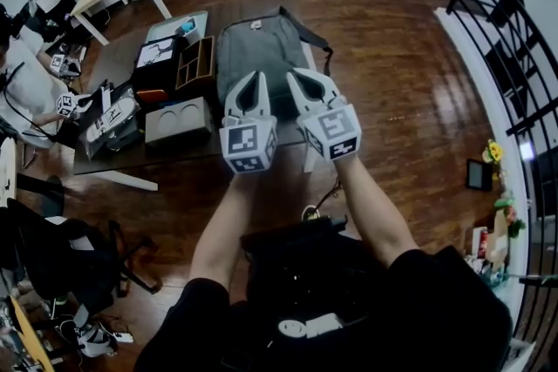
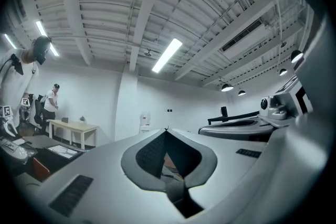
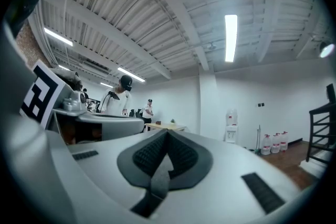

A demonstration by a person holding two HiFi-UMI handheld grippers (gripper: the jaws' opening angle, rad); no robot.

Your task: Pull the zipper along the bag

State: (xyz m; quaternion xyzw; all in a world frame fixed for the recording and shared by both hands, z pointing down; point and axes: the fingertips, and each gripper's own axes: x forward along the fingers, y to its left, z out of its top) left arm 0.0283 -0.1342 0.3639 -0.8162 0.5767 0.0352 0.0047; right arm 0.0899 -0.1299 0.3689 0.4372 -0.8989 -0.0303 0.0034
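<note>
Bag (image 1: 261, 48) lies flat on the worktop (image 1: 116, 57), long axis running away from the person. Left tool (image 1: 254, 79) and right tool (image 1: 293, 76) sit side by side at the bag's near end, equally close. Each is pressed together and empty (zipper pull apparently not discernible).

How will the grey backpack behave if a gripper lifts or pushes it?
The backpack looks like soft fabric lying flat on the table, so it would probably sag when lifted. It does not bulge much, so it may be light and slide when pushed. Its loose strap might catch.
</note>
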